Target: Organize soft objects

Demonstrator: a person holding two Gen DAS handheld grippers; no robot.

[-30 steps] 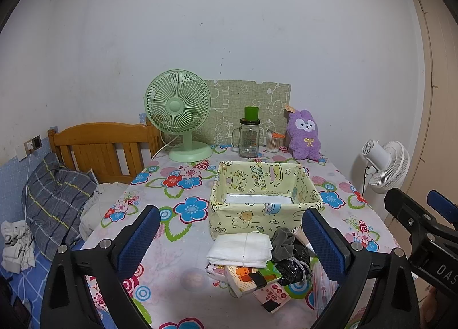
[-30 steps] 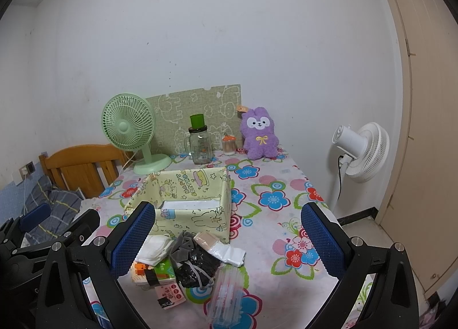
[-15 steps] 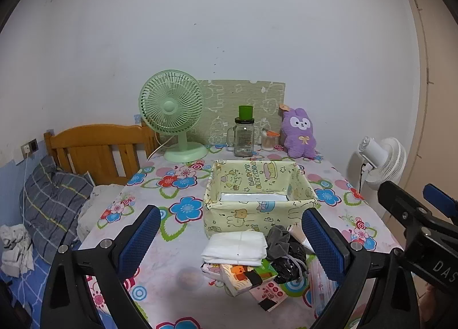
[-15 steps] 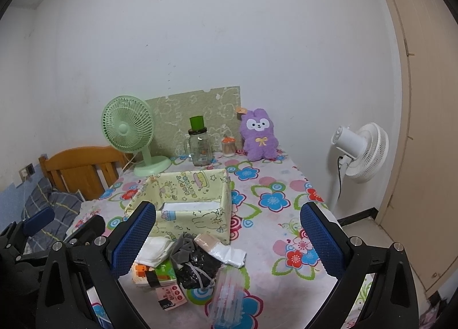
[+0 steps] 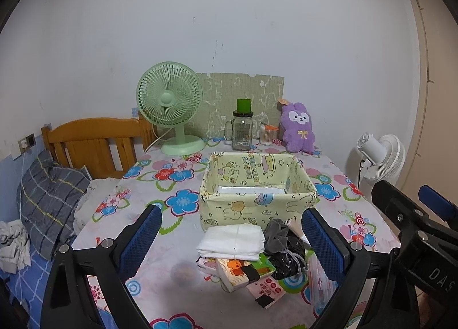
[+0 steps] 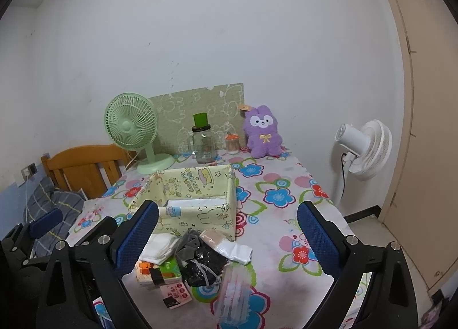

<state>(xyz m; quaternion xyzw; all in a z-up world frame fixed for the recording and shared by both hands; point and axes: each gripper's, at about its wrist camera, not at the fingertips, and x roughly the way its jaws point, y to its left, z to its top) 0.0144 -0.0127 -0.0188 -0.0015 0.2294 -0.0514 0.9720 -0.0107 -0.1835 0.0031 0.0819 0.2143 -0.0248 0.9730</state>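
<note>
folded white cloth [image 5: 233, 239] looks light and floppy, at my 12 o'clock. i'd pinch its thick folded edge; left gripper [image 5: 232, 238] and right gripper [image 6: 226, 236] both gape, holding nothing.

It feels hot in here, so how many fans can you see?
2. A green fan stands at the table's back left; a white fan stands on the floor, right of the table.

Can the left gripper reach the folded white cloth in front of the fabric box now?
Probably yes. The left gripper is open, the white cloth lies on top of the pile between its fingers' line, and nothing covers it.
</note>
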